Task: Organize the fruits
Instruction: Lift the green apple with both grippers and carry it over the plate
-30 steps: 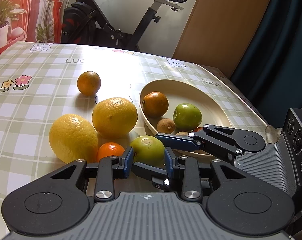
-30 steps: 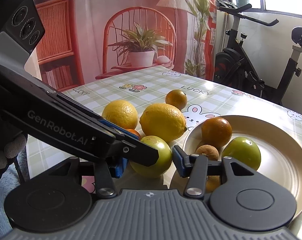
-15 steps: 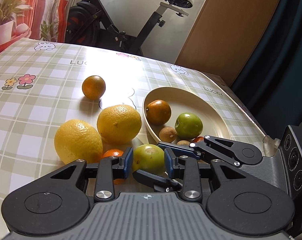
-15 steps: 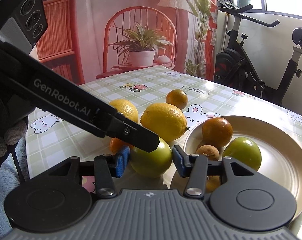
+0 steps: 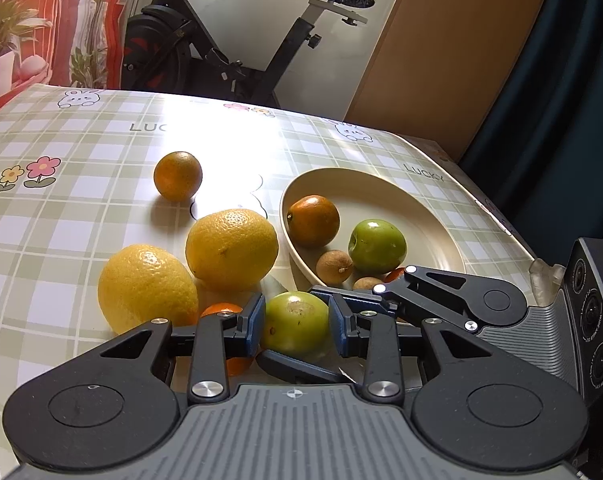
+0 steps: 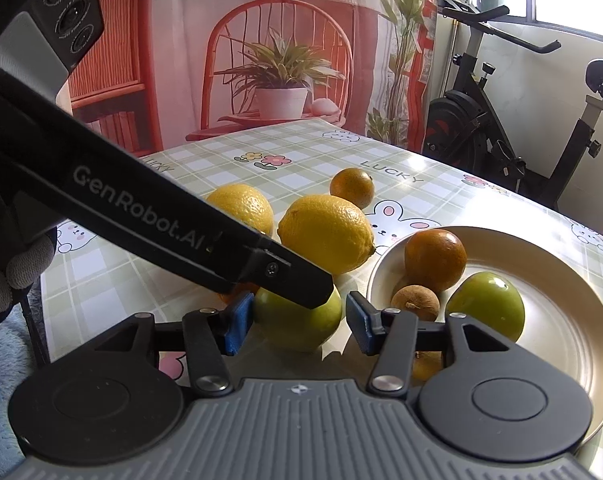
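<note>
A green fruit (image 5: 295, 328) (image 6: 297, 320) sits low over the checked tablecloth, just left of the cream bowl (image 5: 433, 216) (image 6: 541, 248). My left gripper (image 5: 296, 316) has both blue pads against its sides, shut on it. One of the left gripper's fingers (image 6: 261, 256) crosses over the fruit's top in the right wrist view. My right gripper (image 6: 299, 318) straddles the same fruit, open, with a gap at its right pad. The bowl holds a dark orange (image 5: 313, 220), another green fruit (image 5: 377, 246) and small brown fruits (image 5: 334, 266).
Two lemons (image 5: 147, 288) (image 5: 231, 248), a small orange (image 5: 177, 176) and a tangerine (image 5: 221, 310) lie on the cloth left of the bowl. The table's right edge (image 5: 501, 216) runs past the bowl. An exercise bike (image 5: 237, 52) stands behind. A gloved hand (image 6: 17, 272) holds the left gripper.
The left gripper has tilted and its body has risen, so its finger now lies higher across the green fruit. The right gripper and the other fruits have hardly moved.
</note>
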`<state>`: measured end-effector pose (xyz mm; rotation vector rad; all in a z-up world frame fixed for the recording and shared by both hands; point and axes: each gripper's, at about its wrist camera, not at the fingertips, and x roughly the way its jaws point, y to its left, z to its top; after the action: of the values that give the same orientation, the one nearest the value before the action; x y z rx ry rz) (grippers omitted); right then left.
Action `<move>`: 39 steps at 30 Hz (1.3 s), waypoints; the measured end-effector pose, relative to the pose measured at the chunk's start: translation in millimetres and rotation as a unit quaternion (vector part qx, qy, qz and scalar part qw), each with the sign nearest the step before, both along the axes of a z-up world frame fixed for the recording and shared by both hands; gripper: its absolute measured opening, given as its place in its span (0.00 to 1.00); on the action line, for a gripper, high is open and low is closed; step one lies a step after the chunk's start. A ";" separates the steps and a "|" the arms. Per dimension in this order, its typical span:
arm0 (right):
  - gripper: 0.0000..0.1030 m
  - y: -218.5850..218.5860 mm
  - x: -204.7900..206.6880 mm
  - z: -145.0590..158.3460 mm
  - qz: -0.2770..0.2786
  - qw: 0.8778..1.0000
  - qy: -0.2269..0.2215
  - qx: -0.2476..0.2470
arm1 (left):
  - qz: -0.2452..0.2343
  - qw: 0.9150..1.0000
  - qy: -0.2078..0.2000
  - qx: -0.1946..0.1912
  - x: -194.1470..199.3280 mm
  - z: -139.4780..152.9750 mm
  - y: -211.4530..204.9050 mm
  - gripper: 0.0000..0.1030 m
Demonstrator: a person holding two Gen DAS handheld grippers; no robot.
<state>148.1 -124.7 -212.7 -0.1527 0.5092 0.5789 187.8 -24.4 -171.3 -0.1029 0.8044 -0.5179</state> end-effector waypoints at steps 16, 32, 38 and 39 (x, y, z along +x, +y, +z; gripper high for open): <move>0.48 5.4 0.2 -3.1 0.007 1.000 0.004 -0.018 | 0.002 1.000 0.013 -0.011 -3.8 -1.6 1.3 0.38; 0.48 -8.0 -6.8 1.7 -0.011 1.000 -0.008 0.023 | -0.010 1.000 0.008 -0.005 -5.1 3.3 -5.9 0.40; 0.48 -14.7 -12.0 6.3 -0.017 0.999 -0.011 0.027 | -0.016 1.000 0.000 0.007 -7.1 9.9 -13.4 0.41; 0.48 -16.3 -12.4 7.9 -0.019 0.999 -0.012 0.030 | -0.017 1.000 -0.003 0.007 -7.6 11.4 -14.4 0.41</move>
<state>135.7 -141.0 -204.8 -0.0914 0.4707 0.5540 180.3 -38.8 -159.9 -0.0739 0.8062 -0.5446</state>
